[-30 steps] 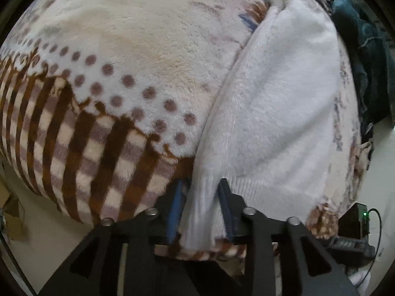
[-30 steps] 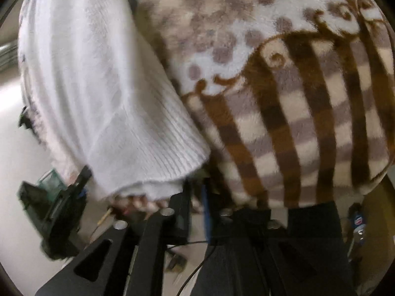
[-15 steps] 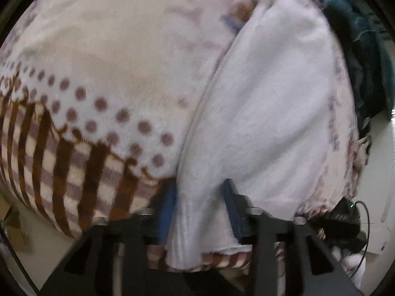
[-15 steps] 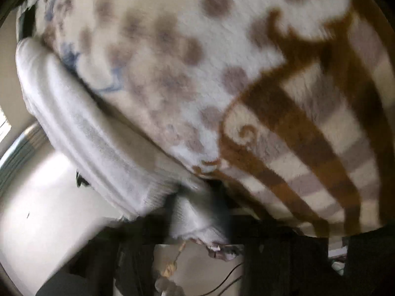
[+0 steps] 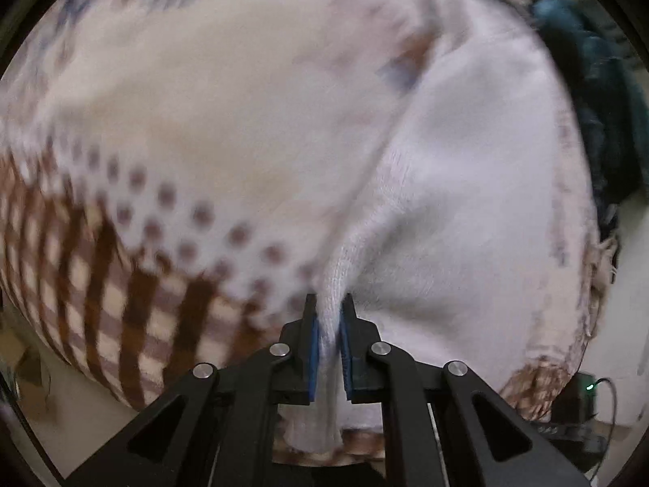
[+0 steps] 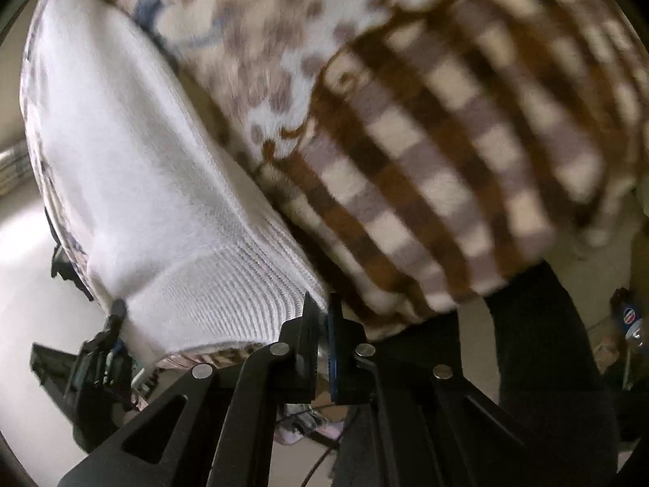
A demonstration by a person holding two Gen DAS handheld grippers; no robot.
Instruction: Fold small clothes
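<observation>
Left wrist view: the left gripper (image 5: 329, 312) points steeply down, jaws clenched on a pinched ridge of the white knit garment (image 5: 458, 186). It lies on a fleece blanket (image 5: 194, 121) with dots and brown checks; dark teal cloth (image 5: 600, 93) sits beyond.

Right wrist view: the right gripper (image 6: 322, 316) angles down, jaws closing on the white knit garment's (image 6: 134, 162) ribbed hem corner, at the blanket's (image 6: 446, 130) near edge above pale floor (image 6: 24, 268).

Motion blur smears the patterned blanket (image 5: 170, 186); the white knit garment (image 5: 466, 186) runs off past the near edge, its far end indistinct.
</observation>
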